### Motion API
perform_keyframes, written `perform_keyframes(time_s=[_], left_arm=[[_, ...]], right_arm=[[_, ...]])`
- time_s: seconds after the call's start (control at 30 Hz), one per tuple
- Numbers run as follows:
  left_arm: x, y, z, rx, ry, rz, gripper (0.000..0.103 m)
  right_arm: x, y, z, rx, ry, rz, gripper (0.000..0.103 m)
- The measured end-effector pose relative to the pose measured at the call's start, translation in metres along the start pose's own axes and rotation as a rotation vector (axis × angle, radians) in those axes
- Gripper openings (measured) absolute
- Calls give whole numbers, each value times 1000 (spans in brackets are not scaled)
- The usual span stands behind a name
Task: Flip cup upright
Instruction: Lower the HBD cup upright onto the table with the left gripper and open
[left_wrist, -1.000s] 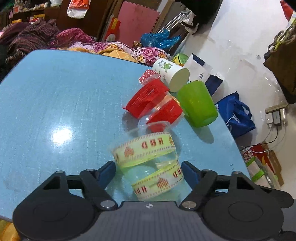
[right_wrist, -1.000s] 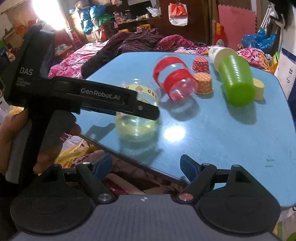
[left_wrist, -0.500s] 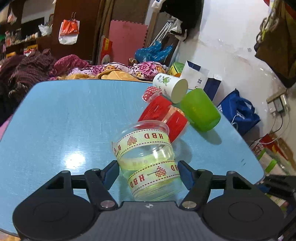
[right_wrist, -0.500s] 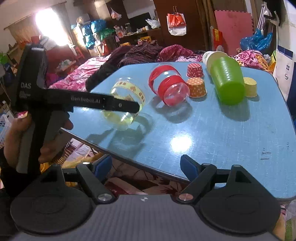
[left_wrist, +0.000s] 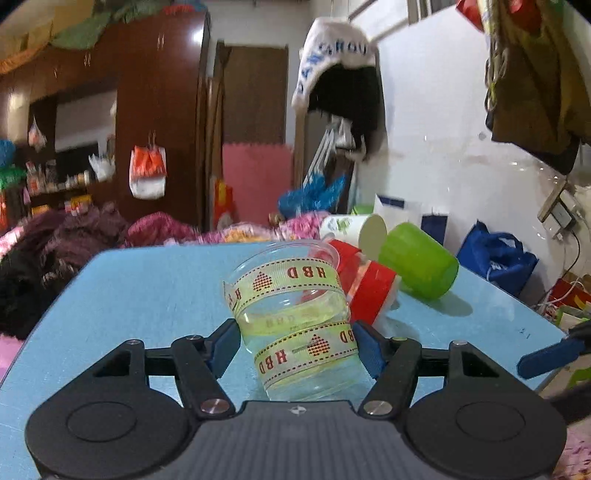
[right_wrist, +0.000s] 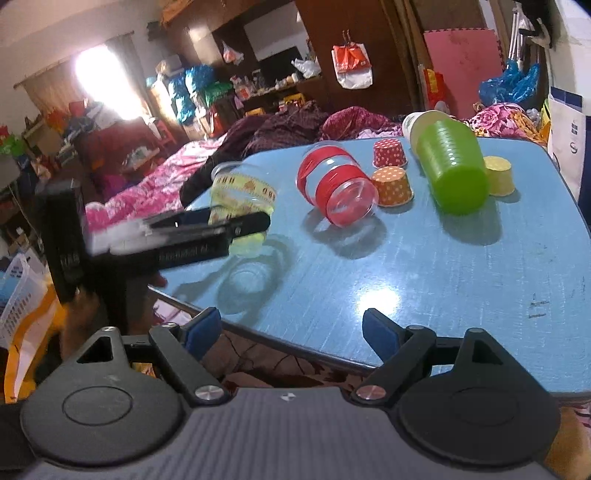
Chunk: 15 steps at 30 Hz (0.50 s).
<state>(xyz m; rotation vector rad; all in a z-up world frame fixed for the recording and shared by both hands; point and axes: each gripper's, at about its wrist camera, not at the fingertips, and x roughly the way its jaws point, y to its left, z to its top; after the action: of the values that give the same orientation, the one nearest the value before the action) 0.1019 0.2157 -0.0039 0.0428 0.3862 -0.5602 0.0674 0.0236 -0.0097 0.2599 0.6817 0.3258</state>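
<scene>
A clear plastic cup with yellow "HBD" ribbon bands (left_wrist: 295, 314) is held between the blue pads of my left gripper (left_wrist: 297, 341), lifted above the blue table (left_wrist: 147, 288) and tilted with its mouth up and away. In the right wrist view the same cup (right_wrist: 242, 201) hangs over the table's left edge in the left gripper (right_wrist: 207, 236), with its shadow on the table below. My right gripper (right_wrist: 291, 330) is open and empty at the table's near edge.
A clear cup with red bands (right_wrist: 338, 195) lies on its side mid-table. A green cup (right_wrist: 452, 171) and a white paper cup (right_wrist: 415, 123) lie at the back. Small dotted paper cups (right_wrist: 391, 186) sit upside down between them. Bedding and clutter surround the table.
My left gripper has raised the yellow-banded cup off the table and rotated it from lying towards mouth-up. My right gripper has stayed open near the front edge.
</scene>
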Motion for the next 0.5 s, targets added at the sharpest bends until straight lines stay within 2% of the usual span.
perform_keyframes(time_s=[0.17,0.23,0.3,0.5], left_arm=[[-14,-1,-18,36,-126,14,70],[-17,1,-28,29,-157,13,68],[-19,2,-37,39,-180,11,62],[-29,-2,-50,69,-242,7,62]], right_arm=[[-1,-4,-6,7,-82,-39,87],[-1,-4,-8,5,-112,-39,98],[-1,-4,-10,-7,-153,-23,102],[0,-3,-9,-10,-197,-15,102]])
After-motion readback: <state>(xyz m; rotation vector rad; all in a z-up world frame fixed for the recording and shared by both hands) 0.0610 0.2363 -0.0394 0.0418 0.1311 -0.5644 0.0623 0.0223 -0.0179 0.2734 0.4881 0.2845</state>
